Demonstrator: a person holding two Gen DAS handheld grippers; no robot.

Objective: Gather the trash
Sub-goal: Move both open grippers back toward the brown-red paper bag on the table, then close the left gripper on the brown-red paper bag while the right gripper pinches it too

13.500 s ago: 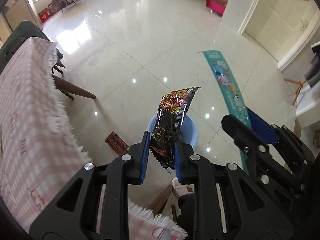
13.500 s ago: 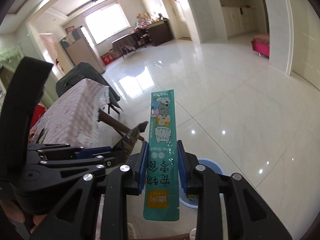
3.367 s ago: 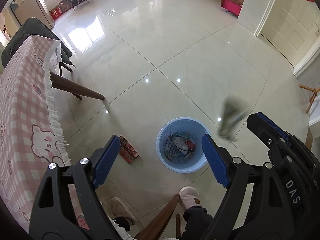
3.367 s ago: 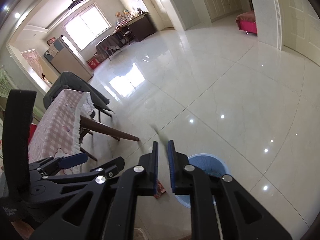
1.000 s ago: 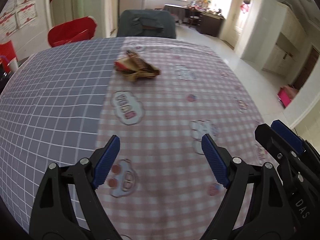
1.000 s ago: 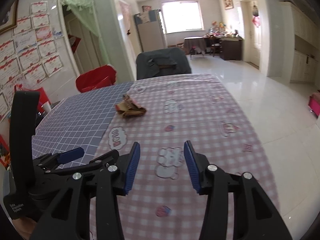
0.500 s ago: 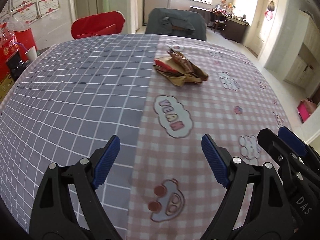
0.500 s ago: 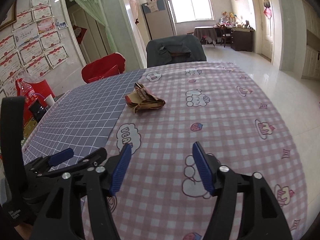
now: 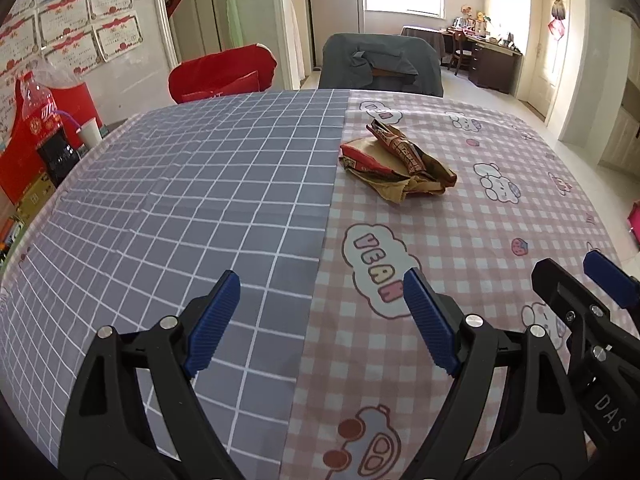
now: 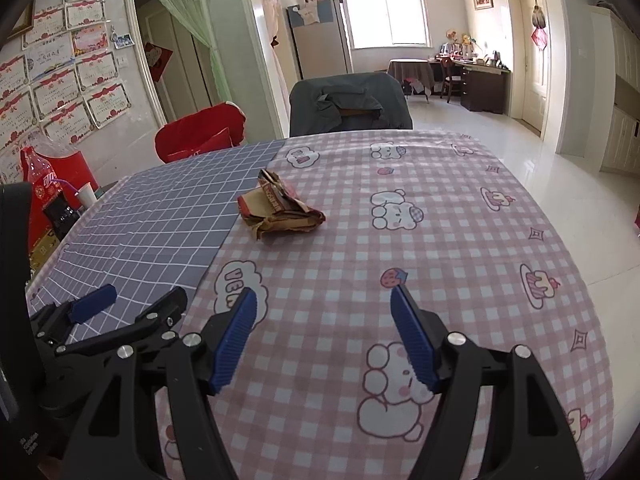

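A crumpled brown and red snack wrapper lies on the tablecloth just right of the seam between the grey grid cloth and the pink check cloth; the same wrapper shows in the right wrist view. My left gripper hangs open over the seam, well short of the wrapper, nothing between its fingers. My right gripper stands open over the pink cloth, also nearer than the wrapper and empty. Each gripper shows at the edge of the other's view.
The table carries a grey grid cloth on the left and a pink cartoon cloth on the right. A grey-draped chair and a red-covered chair stand behind it. A red bottle and a cup sit off the far left edge.
Both grippers swung from the floor bin to the table and moved toward the wrapper, which now looks larger. The right gripper's jaws have spread wider than a second ago.
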